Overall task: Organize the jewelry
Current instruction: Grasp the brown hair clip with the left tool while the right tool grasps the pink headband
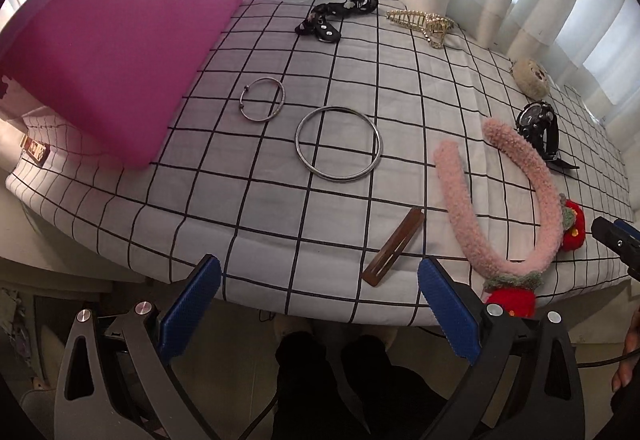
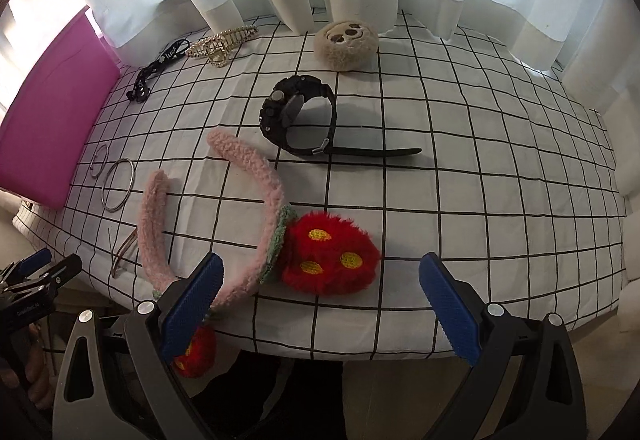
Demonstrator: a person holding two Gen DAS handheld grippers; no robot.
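Checked tablecloth (image 1: 280, 208), pink box (image 1: 120, 52) contents hidden, left claw (image 1: 320, 304) and right claw (image 2: 320, 304) both agape

- The left tool (image 1: 319, 304) has two black arms with long cut-out slots, each tipped with a blue ribbed pad (image 1: 191, 310).
- Round silver screws (image 1: 84, 315) sit at the arm joints.
- The right tool (image 2: 320, 304) is built the same: black slotted arms, blue textured pads (image 2: 450, 310), silver screw heads (image 2: 494, 309).
- A thin black cable (image 1: 600, 362) runs by the left tool's right arm.
- Seen from the right wrist, the left tool's body carries small white lettering (image 2: 27, 310), too small to read.
- The person wears dark trousers (image 1: 316, 392).
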